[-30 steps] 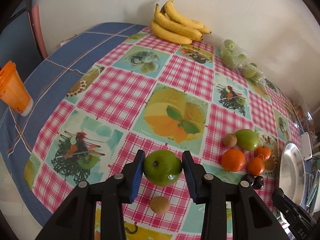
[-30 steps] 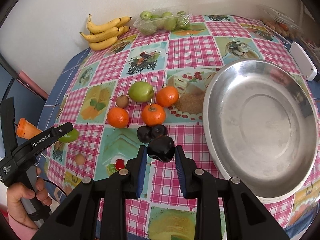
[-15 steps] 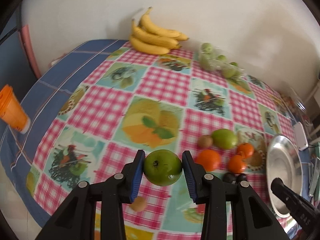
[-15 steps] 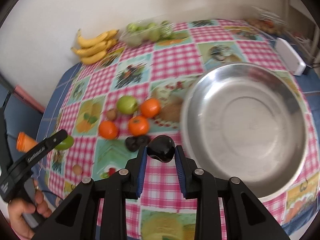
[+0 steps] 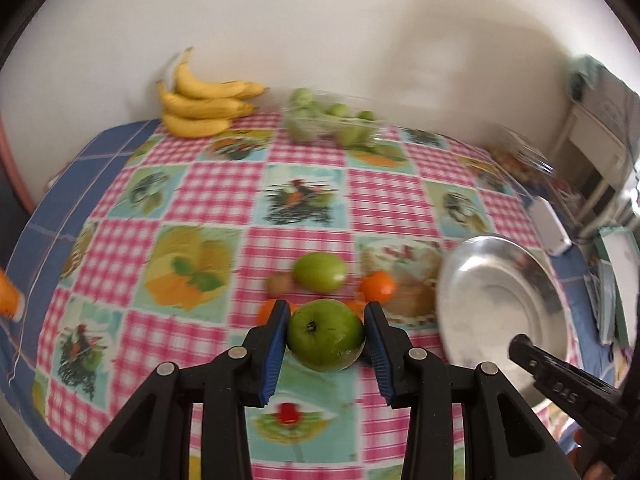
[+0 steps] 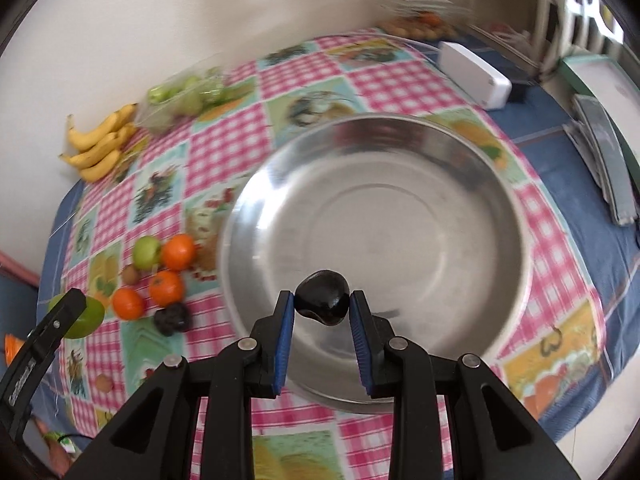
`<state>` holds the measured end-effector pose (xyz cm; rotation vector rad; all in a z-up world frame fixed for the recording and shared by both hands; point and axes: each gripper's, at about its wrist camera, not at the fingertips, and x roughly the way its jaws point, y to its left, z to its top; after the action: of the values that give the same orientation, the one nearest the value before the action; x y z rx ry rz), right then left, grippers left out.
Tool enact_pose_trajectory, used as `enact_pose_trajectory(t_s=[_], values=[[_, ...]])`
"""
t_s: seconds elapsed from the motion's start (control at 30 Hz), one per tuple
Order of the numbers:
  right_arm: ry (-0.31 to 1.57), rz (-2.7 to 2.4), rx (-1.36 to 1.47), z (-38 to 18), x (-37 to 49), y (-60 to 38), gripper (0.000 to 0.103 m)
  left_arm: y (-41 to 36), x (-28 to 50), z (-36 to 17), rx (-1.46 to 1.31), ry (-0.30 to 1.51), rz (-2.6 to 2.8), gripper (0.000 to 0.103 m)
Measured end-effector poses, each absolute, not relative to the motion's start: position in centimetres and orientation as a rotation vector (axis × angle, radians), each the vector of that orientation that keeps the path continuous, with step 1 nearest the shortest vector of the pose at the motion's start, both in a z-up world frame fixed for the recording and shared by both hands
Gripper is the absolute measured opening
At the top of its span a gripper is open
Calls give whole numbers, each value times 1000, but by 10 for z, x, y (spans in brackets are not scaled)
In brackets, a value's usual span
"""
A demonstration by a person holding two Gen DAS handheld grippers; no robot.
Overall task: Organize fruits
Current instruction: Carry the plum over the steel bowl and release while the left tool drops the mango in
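My left gripper (image 5: 326,334) is shut on a green apple (image 5: 326,336), held above the checked tablecloth near the loose fruit. That loose fruit is a second green apple (image 5: 320,272), a kiwi (image 5: 280,284) and oranges (image 5: 376,286). My right gripper (image 6: 322,306) is shut on a dark plum (image 6: 322,302) and hangs over the near part of the steel bowl (image 6: 400,184). The bowl also shows at the right of the left wrist view (image 5: 500,292). From the right wrist view I see the left gripper (image 6: 44,344) with its apple (image 6: 86,316) at the far left.
Bananas (image 5: 204,104) and a bag of small green fruit (image 5: 332,124) lie by the back wall. Two dark plums (image 6: 172,318), oranges (image 6: 166,288) and a kiwi (image 6: 104,382) lie left of the bowl. A white box (image 6: 474,74) sits beyond the bowl, an orange cup (image 5: 8,294) at the left edge.
Both grippers have moved right with their fruit. The right one now hangs over the bowl instead of the cloth. The left one has come over to the loose fruit pile.
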<state>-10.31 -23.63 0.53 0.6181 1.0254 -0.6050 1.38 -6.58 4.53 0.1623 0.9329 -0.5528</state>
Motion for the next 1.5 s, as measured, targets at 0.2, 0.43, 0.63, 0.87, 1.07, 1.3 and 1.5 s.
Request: enact_pose_trajectory(t_s=[0.2, 0.43, 0.63, 0.87, 1.07, 1.3, 1.5], values=[[1033, -667, 669, -1, -120, -250, 30, -109, -8, 44, 206, 924, -650, 41], [1045, -713, 711, -4, -134, -257, 30, -155, -28, 31, 252, 939, -731, 41], [1073, -697, 732, -12, -136, -257, 30, -170, -32, 13, 272, 975, -744, 41], [1096, -698, 723, -16, -135, -256, 30, -171, -29, 5, 249, 1008, -751, 41], [1111, -695, 715, -17, -135, -255, 30, -170, -28, 2, 245, 1029, -755, 41], [1119, -699, 715, -20, -133, -256, 30, -168, -28, 4, 231, 1037, -764, 44], [1109, -699, 707, -20, -130, -256, 35, -165, -25, 5, 231, 1038, -747, 56]])
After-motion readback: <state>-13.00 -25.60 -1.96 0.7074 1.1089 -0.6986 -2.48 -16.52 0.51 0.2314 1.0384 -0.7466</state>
